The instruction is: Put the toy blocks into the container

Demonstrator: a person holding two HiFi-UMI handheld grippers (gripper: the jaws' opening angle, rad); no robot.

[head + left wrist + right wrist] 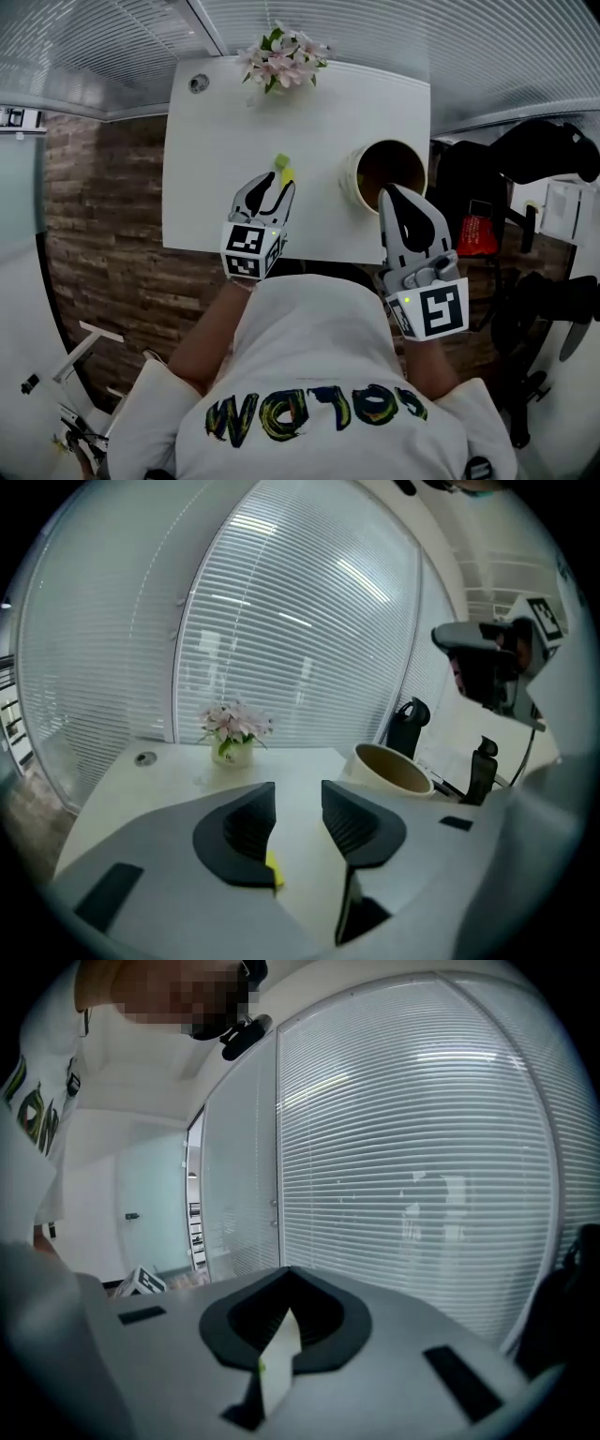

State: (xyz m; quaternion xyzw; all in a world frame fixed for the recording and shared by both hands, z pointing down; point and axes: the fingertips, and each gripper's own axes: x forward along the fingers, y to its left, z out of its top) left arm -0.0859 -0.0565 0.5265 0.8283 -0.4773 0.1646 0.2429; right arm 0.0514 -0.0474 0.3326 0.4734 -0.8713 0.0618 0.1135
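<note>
Nearest, a person's white shirt [309, 347] is seen, with two hand-held grippers held out beyond it. The right hand-held gripper [286, 1321] is pressed together on one pale, thin block [278, 1368] marked with a green speck and is raised at the near rim of the single round container [352, 183]. The left hand-held gripper [298, 808] is spread over one yellow block [284, 170], which lies on the white counter [216, 169] partly under one jaw. Farthest, one vase of pink flowers [283, 58] is set.
</note>
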